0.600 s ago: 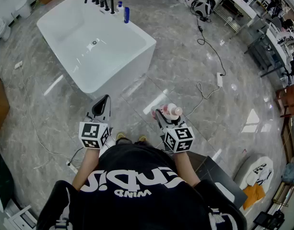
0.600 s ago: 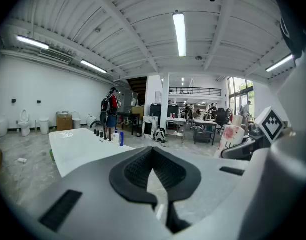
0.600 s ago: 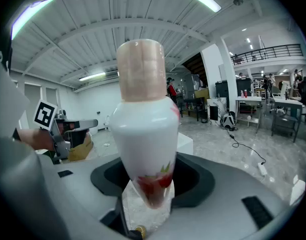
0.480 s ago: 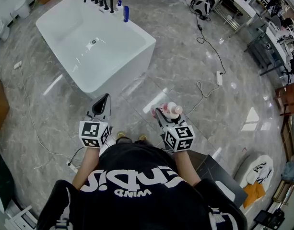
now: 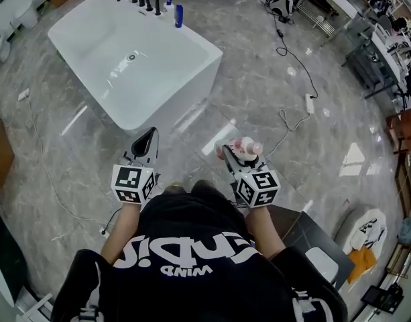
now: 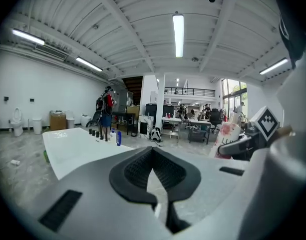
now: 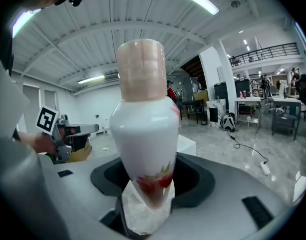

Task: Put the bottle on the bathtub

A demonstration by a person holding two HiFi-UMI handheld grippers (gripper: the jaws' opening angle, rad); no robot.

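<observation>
bottle (image 7: pixel 143 129), clamped in the right gripper (image 5: pixel 236 157), shows its strawberry print clearest in that gripper's view; left gripper (image 6: pixel 153 159) closed.

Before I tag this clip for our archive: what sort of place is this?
Probably an open workshop or lab hall, not a home bathroom: a freestanding bathtub sits on a polished stone-look floor, with cables trailing across it and desks beyond.

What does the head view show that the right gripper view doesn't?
Only the head view: the whole bathtub ahead on the floor, with a blue bottle standing on its far rim. Only the right gripper view: the strawberry print low on the bottle, with the jaws closed on its lower end. Both: the right gripper holding the bottle, and the left gripper beside it.
</observation>
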